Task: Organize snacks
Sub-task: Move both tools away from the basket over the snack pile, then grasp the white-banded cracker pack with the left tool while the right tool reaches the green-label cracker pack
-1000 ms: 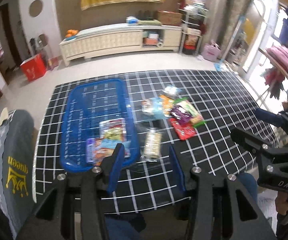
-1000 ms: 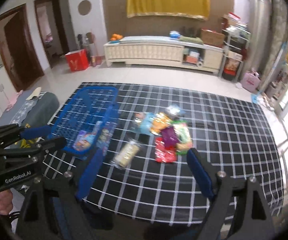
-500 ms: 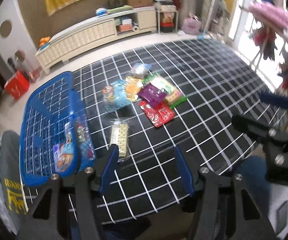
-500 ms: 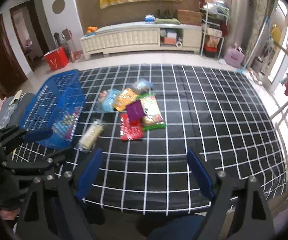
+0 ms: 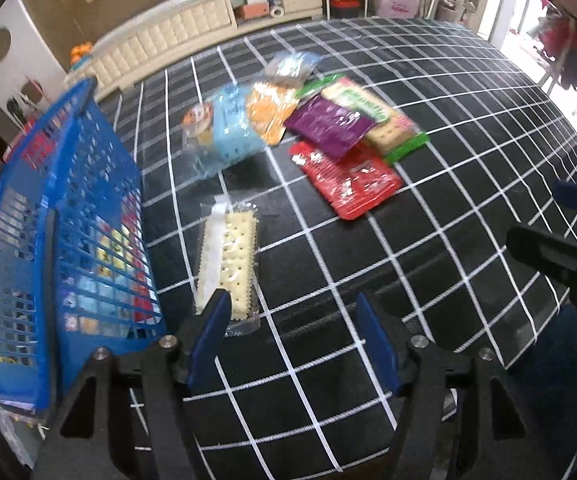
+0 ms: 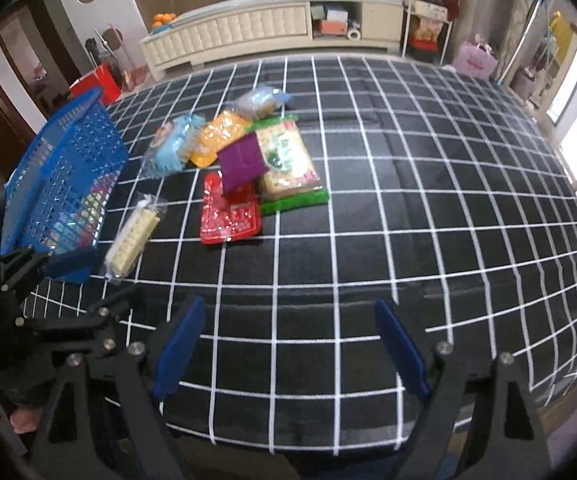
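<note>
A blue mesh basket (image 5: 68,216) (image 6: 64,184) stands at the table's left and holds several snack packs. A clear cracker pack (image 5: 228,260) (image 6: 134,236) lies just right of it. A pile of snacks lies further back: a red pack (image 5: 348,180) (image 6: 230,212), a purple pack (image 5: 328,126) (image 6: 242,160), a green-edged biscuit pack (image 5: 384,120) (image 6: 288,160), an orange pack (image 5: 268,110) and a light blue pack (image 5: 228,132). My left gripper (image 5: 292,320) is open and empty, its left finger just short of the cracker pack. My right gripper (image 6: 288,340) is open and empty over the table's near edge.
The table has a black cloth with a white grid (image 6: 428,200). A cream cabinet (image 6: 248,32) stands against the far wall. The left gripper also shows at the right wrist view's left edge (image 6: 48,280), and the right gripper at the left wrist view's right edge (image 5: 568,248).
Both grippers have moved forward and lower over the table. The left gripper has swung from above the basket towards the cracker pack. Both stay open and empty.
</note>
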`<state>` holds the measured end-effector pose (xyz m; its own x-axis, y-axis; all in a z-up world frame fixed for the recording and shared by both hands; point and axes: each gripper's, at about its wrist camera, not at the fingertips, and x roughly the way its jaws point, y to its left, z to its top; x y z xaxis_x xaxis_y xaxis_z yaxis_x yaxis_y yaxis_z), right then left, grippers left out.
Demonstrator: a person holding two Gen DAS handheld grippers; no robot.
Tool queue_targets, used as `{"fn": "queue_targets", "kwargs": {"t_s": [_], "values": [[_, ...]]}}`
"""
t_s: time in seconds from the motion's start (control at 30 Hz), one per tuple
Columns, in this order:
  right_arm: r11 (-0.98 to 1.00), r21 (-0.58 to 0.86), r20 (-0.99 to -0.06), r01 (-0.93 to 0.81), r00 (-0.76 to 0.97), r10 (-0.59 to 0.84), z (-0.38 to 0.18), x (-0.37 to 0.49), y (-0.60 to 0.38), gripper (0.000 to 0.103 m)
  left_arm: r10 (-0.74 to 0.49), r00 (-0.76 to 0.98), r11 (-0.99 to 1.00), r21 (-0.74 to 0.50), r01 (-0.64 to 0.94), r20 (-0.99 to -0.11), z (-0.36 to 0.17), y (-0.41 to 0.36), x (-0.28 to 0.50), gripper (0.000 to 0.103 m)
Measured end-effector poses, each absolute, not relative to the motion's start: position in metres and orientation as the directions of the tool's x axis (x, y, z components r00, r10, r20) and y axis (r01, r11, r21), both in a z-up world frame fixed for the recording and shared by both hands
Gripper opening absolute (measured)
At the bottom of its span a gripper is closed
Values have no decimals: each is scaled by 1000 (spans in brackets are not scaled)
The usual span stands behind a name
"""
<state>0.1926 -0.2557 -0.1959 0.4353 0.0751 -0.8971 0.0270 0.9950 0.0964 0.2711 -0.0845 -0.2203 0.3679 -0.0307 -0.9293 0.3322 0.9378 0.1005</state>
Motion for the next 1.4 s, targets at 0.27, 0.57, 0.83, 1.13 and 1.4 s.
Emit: {"fn": "queue_targets", "kwargs": {"t_s": [0.27, 0.57, 0.83, 1.13, 1.4], "values": [[994, 106, -905, 7, 415, 94, -211, 208, -247, 89, -57, 324, 944, 54, 324, -944, -242, -72, 297, 63], [989, 150, -905, 5, 404, 135, -229, 220, -254, 89, 2, 323, 938, 113, 326, -946, -260, -77, 317, 68], [980, 198, -897, 33, 408, 167, -239, 224, -265, 89, -64, 288, 952, 28, 304, -956, -257, -72, 337, 68], [977, 205, -890, 60, 426, 161, -232, 220, -283, 89, -161, 253, 912, -47, 407, -954, -245, -105, 317, 68], [975, 217, -885, 57, 432, 172, -230, 221, -280, 89, -44, 292, 905, 85, 416, -955, -242, -103, 334, 68]]}}
